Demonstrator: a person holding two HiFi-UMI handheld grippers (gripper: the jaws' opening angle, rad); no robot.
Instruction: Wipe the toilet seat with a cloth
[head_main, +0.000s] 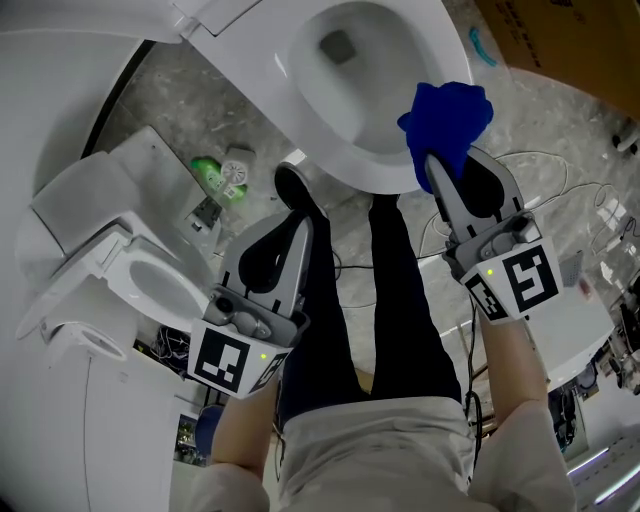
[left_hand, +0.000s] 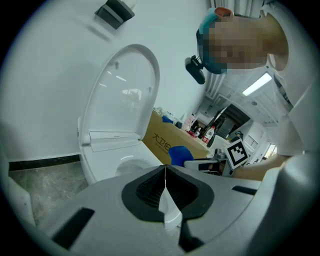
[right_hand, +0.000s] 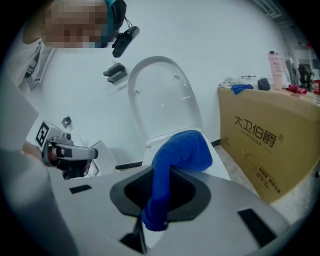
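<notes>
The white toilet seat rings the bowl at the top of the head view, with its lid standing upright. My right gripper is shut on a blue cloth, which is bunched over the seat's front right edge. In the right gripper view the blue cloth hangs down between the jaws of my right gripper. My left gripper sits just off the bowl's front left, shut with nothing in it. The jaws of my left gripper meet in a thin line.
A second white toilet stands at the left, and a green bottle lies on the marble floor beside it. A cardboard box stands to the right of the toilet. Cables lie on the floor at right. The person's legs are below.
</notes>
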